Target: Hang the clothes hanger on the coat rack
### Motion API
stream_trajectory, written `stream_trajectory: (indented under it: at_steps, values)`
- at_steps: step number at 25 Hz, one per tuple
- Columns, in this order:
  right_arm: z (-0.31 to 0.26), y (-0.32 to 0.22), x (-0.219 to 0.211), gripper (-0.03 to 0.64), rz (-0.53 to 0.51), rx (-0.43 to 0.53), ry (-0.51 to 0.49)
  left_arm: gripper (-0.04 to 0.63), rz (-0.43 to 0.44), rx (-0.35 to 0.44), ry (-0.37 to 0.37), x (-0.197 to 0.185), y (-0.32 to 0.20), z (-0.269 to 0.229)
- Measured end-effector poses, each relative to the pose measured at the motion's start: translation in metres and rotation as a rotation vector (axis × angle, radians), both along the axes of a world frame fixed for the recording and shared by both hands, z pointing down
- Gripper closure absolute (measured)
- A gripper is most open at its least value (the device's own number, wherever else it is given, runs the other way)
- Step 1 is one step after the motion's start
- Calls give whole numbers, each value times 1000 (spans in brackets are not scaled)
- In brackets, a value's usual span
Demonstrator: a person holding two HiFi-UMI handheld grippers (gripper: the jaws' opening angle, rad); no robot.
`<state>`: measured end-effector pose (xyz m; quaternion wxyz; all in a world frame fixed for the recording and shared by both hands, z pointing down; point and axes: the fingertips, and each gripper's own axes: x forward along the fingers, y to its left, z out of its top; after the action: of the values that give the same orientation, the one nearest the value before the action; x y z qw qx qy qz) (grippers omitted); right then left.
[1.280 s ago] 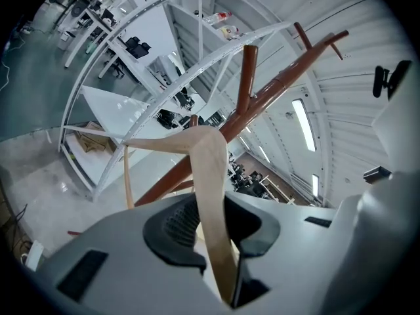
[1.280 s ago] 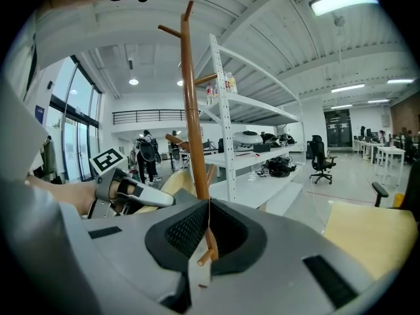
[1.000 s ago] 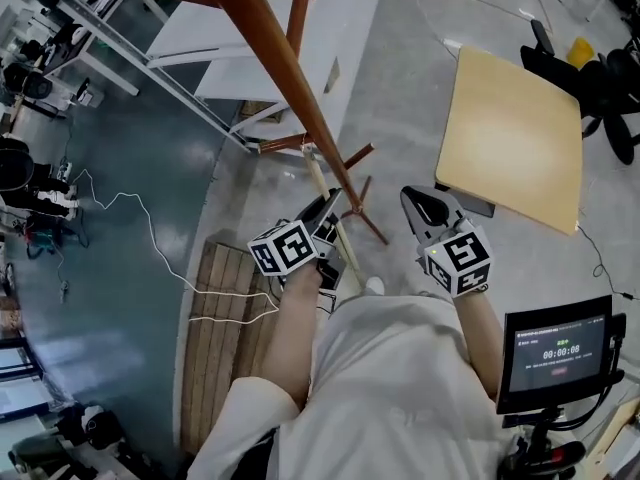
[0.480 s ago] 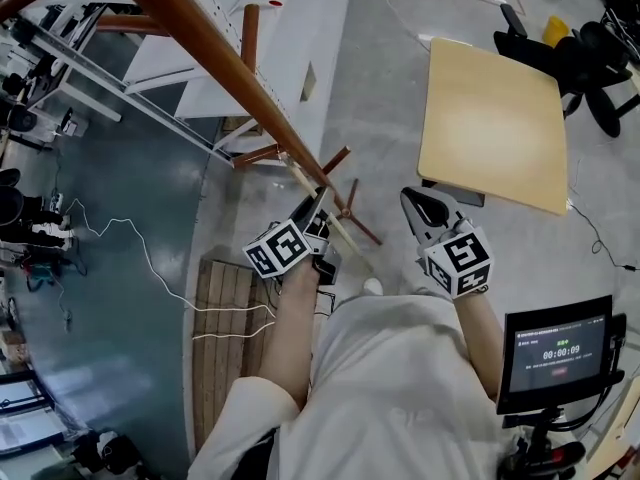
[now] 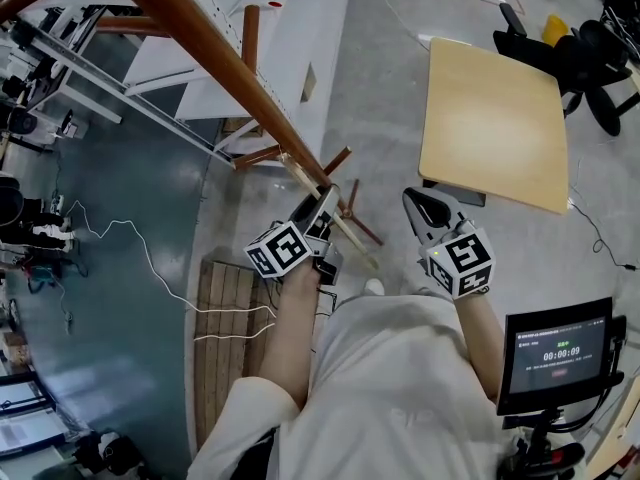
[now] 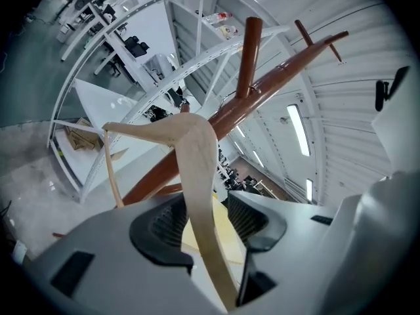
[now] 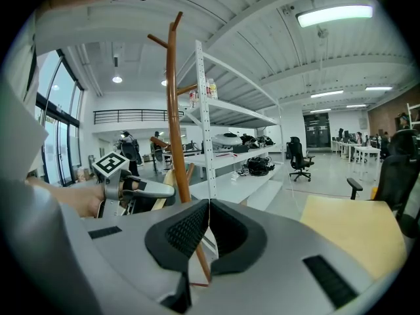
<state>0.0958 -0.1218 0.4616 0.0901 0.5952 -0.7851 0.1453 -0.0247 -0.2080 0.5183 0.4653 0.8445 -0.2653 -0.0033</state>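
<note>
The pale wooden clothes hanger [image 5: 345, 230] slants from my left gripper [image 5: 325, 196] up to the brown coat rack [image 5: 200, 43]. In the left gripper view one arm of the hanger [image 6: 197, 169] runs between the jaws of the left gripper [image 6: 200, 225]. The jaws are opening, and a gap shows beside the right pad. The hanger's top lies at the rack's trunk [image 6: 262, 90], below a peg. I cannot see its hook. My right gripper [image 5: 418, 203] is shut and empty to the right of the rack. Its pads [image 7: 208, 205] meet in front of the rack pole [image 7: 174, 110].
A light wooden tabletop [image 5: 495, 123] lies to the right, with black office chairs [image 5: 600, 58] beyond it. White shelving [image 5: 270, 38] stands behind the rack. A white cable [image 5: 150, 248] and a wooden pallet [image 5: 225, 318] are on the floor at left. A monitor [image 5: 558, 348] is at lower right.
The left gripper carried the hanger closer to the rack's pole. Its jaws now stand wider round the hanger's arm. The right gripper barely shifted.
</note>
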Motion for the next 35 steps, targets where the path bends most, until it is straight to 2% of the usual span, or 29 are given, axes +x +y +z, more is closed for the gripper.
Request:
stream_trajectory:
  at_steps: [3, 6, 13, 22, 28, 32, 35]
  values:
    - [0, -1, -2, 604, -4, 1, -3, 403, -4, 11, -19, -3, -1, -1]
    - [2, -2, -3, 604, -9, 3, -4, 356, -20, 36, -68, -6, -3, 2]
    - [-5, -5, -7, 604, -30, 9, 2, 333, -94, 81, -163, -24, -13, 4]
    - [-8, -11, -20, 604, -88, 19, -3, 333, -165, 130, -187, -47, -13, -9]
    - [-13, -13, -50, 604, -174, 31, -11, 334, -287, 172, -209, -90, -5, -30]
    - [-22, -16, -74, 604, -248, 48, -19, 334, -356, 231, -251, -118, 8, -49]
    - [-32, -15, -94, 604, -300, 63, -25, 335, -394, 322, -294, -136, 20, -75]
